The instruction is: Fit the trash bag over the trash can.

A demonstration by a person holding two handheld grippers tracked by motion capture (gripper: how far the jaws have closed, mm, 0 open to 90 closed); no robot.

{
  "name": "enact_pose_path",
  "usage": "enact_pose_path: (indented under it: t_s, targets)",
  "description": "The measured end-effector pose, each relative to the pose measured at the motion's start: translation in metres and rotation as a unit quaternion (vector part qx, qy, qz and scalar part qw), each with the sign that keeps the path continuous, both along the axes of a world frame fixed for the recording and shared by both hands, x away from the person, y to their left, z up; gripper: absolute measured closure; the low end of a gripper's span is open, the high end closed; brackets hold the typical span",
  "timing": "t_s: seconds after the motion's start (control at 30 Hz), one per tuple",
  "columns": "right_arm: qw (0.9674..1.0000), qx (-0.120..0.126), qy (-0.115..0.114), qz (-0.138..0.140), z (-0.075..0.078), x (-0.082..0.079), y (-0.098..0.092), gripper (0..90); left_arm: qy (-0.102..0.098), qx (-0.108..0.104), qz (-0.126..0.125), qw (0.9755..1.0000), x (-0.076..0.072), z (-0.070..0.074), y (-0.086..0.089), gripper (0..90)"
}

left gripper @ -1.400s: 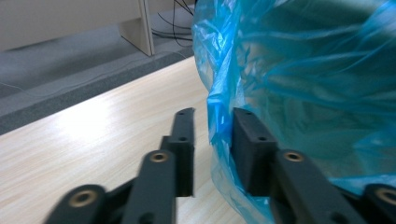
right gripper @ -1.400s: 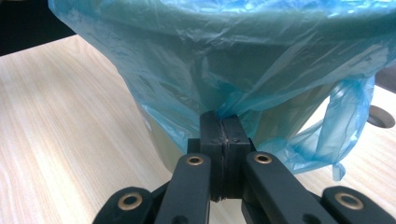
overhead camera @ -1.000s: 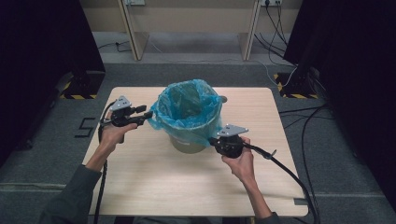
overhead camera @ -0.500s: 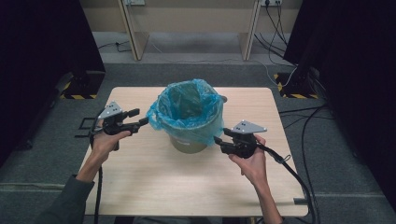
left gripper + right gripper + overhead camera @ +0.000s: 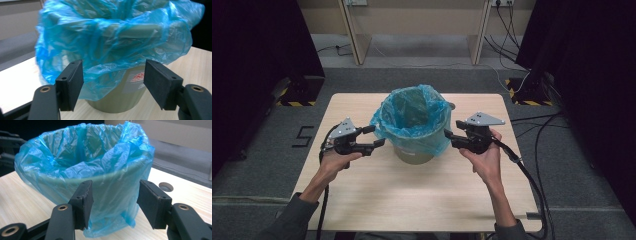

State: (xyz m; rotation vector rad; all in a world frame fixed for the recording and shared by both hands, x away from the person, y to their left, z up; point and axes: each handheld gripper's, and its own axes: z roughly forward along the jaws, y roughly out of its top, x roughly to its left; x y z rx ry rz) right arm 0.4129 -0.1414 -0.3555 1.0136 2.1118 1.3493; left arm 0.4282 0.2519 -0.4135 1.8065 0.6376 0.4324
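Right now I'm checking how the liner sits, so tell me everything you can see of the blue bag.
The blue bag is thin, translucent, crinkled plastic lining a beige bin near the table's middle. Its mouth stands open, the top folded out over the rim and hanging unevenly down the bin's sides, lower on the right gripper's side. The left gripper and the right gripper flank it, both open, pressing nothing.

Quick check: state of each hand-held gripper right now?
Left hand-held gripper: open, holding nothing, jaws just opening.
Right hand-held gripper: open, holding nothing, jaws just opening.
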Motion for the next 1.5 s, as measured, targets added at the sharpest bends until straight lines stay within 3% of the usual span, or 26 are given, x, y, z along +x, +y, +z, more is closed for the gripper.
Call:
enact_pose_path:
  t_s: [0.13, 0.23, 0.33, 0.4, 0.43, 0.5, 0.67, 0.73, 0.77, 0.87, 0.9, 0.97, 1.07, 1.13, 1.2, 1.3, 1.47, 1.5]
  targets:
    - [1.0, -0.002, 0.003, 0.004, -0.002, 0.0, 0.002, 45.5, -0.004, 0.003, -0.006, 1.0, -0.001, 0.001, -0.008, 31.8]
    - [1.0, -0.003, 0.004, 0.005, -0.003, 0.001, 0.003, 45.4, -0.011, 0.025, -0.009, 0.9996, -0.002, 0.002, -0.014, 36.5]
    - [1.0, 0.0, 0.003, 0.004, -0.001, 0.001, 0.003, 45.4, -0.014, 0.035, -0.017, 0.9991, 0.0, 0.0, -0.017, 51.7]
    - [1.0, 0.002, 0.001, 0.004, 0.001, 0.002, 0.003, 45.5, -0.014, 0.035, -0.031, 0.9988, 0.0, -0.002, -0.018, 69.8]
    - [1.0, 0.004, -0.002, 0.002, 0.005, 0.003, 0.003, 45.4, -0.015, 0.047, -0.037, 0.9981, 0.002, -0.006, -0.019, 76.4]
    - [1.0, 0.004, -0.007, 0.002, 0.01, 0.005, 0.004, 45.5, -0.011, 0.05, -0.039, 0.9979, 0.002, -0.01, -0.018, 84.9]
    - [0.9999, 0.001, -0.01, -0.004, 0.023, 0.016, 0.007, 44.3, -0.004, 0.056, -0.039, 0.9976, 0.001, -0.017, -0.014, 87.5]
    - [0.9999, 0.004, -0.007, -0.008, 0.031, 0.025, 0.009, 43.7, -0.004, 0.056, -0.038, 0.9977, -0.001, -0.019, -0.012, 87.4]
    - [0.9998, -0.006, -0.008, -0.019, 0.037, 0.035, 0.012, 43.3, -0.005, 0.054, -0.037, 0.9978, -0.003, -0.019, -0.01, 87.1]
    - [0.9993, -0.014, -0.004, -0.033, 0.041, 0.048, 0.015, 42.4, -0.006, 0.055, -0.041, 0.9976, -0.006, -0.019, -0.009, 81.3]
    - [0.9989, -0.018, 0.006, -0.043, 0.042, 0.06, 0.018, 42.2, -0.002, 0.053, -0.046, 0.9975, -0.009, -0.019, -0.009, 77.1]
    - [0.998, -0.03, 0.014, -0.053, 0.04, 0.072, 0.02, 42.2, 0.002, 0.052, -0.057, 0.997, -0.012, -0.019, -0.008, 64.2]
    - [0.9965, -0.045, 0.028, -0.064, 0.034, 0.085, 0.022, 42.2, 0.005, 0.044, -0.058, 0.9973, -0.017, -0.021, -0.005, 51.8]
    - [0.9958, -0.052, 0.034, -0.067, 0.031, 0.089, 0.022, 42.0, 0.007, 0.04, -0.057, 0.9976, -0.018, -0.022, -0.003, 48.0]
    - [0.9938, -0.073, 0.049, -0.068, 0.022, 0.095, 0.025, 40.3, 0.016, 0.026, -0.049, 0.9983, -0.021, -0.026, 0.005, 38.7]
    - [0.9922, -0.087, 0.059, -0.068, 0.014, 0.098, 0.028, 37.9, 0.02, 0.018, -0.038, 0.9989, -0.025, -0.03, 0.015, 33.9]
    - [0.9921, -0.087, 0.061, -0.067, 0.014, 0.097, 0.03, 37.2, 0.028, 0.015, -0.022, 0.9993, -0.031, -0.038, 0.031, 30.9]
    - [0.9937, -0.075, 0.053, -0.065, 0.018, 0.096, 0.028, 37.2, 0.034, 0.024, -0.014, 0.999, -0.033, -0.044, 0.037, 30.8]
